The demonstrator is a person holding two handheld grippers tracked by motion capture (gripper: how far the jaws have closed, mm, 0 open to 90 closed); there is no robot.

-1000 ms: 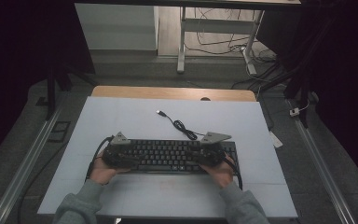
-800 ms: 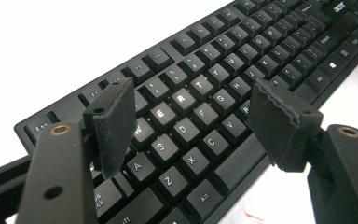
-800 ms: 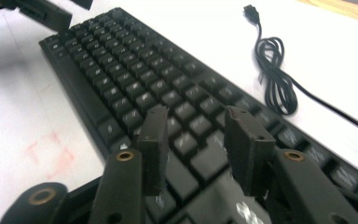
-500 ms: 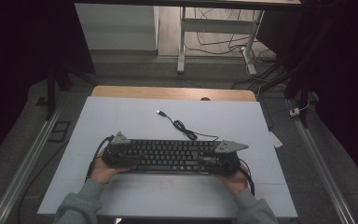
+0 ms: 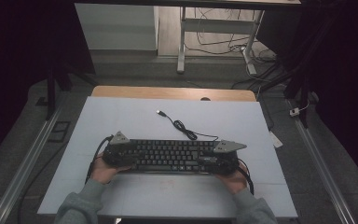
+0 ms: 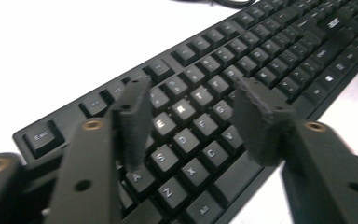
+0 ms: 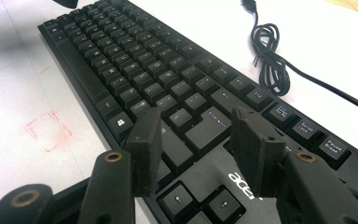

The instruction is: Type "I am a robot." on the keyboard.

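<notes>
I have the white table (image 5: pixel 135 121) in front of me with the black keyboard (image 5: pixel 172 155) lying flat near its front edge, its loose cable (image 5: pixel 182 127) coiled just behind. I judge the keyboard stiff, fairly light, long enough to swing if taken at one end, so I'd hold it at both short ends by the frame, not the keys, which would press in. My left gripper (image 6: pixel 186 116) hovers over the letter keys, its jaws just narrowed, part open, nothing between them. My right gripper (image 7: pixel 196 140) hangs over the Enter and arrow keys, jaws lately widened, part open, holding nothing.
</notes>
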